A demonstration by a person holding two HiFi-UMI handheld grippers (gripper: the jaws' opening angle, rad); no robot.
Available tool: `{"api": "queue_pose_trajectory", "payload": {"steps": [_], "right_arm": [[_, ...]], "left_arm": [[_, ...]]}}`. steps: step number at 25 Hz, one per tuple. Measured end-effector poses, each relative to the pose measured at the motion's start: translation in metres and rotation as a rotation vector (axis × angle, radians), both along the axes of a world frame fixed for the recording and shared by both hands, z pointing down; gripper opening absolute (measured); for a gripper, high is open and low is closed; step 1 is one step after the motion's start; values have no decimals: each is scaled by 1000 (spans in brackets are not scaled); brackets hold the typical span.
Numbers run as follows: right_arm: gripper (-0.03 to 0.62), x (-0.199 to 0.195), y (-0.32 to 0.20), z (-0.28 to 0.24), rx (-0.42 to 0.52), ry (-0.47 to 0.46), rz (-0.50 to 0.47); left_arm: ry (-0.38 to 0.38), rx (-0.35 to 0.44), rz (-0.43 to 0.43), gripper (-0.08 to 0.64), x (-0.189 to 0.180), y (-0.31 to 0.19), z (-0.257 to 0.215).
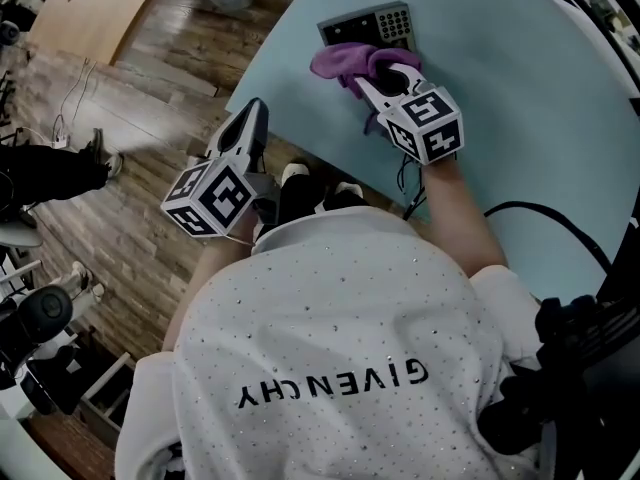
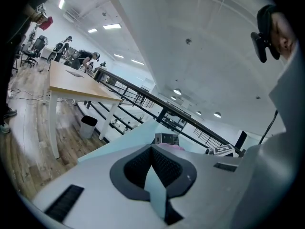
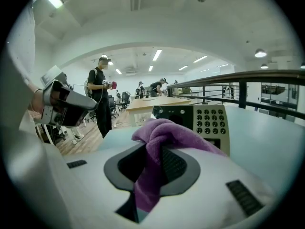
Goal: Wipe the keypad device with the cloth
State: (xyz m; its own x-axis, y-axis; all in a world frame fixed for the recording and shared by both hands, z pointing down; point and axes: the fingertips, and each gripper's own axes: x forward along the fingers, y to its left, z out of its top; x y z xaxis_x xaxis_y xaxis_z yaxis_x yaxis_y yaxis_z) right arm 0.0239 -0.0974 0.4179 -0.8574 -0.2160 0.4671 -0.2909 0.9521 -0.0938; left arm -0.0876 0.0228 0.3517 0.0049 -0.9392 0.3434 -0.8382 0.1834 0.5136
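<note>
The grey keypad device (image 1: 375, 23) lies near the far edge of the light teal table (image 1: 540, 118). A purple cloth (image 1: 345, 63) is bunched over its near side. My right gripper (image 1: 388, 76) is shut on that cloth; in the right gripper view the cloth (image 3: 164, 132) hangs between the jaws, and the keypad (image 3: 202, 120) stands just behind it. My left gripper (image 1: 252, 118) hovers off the table's left edge over the floor, jaws together and holding nothing. From the left gripper view (image 2: 152, 149) the keypad (image 2: 166, 138) shows far ahead.
A black cable (image 1: 545, 213) crosses the table at the right. A wooden table (image 1: 90, 8) and wood floor lie to the left, with a dark bin (image 2: 87, 127) under the table. A person (image 3: 100, 99) stands in the background, and a railing (image 3: 267, 78) runs behind.
</note>
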Motion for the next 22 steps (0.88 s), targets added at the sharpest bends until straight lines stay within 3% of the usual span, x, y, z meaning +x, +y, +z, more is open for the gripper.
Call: {"api": "queue_pose_trajectory", "payload": {"steps": [14,18,22], "right_arm": [[72,49,-44,10,-98,-112,194],[72,58,-50,11,-112,-122,235],[72,69,-61,11,-109,-115,336]], "left_arm": [[-1,-29,-7,0,11,-4,17],[-6,-26,0,0,13,-4,14],[-7,-32,-4,0,12,0,13]]}}
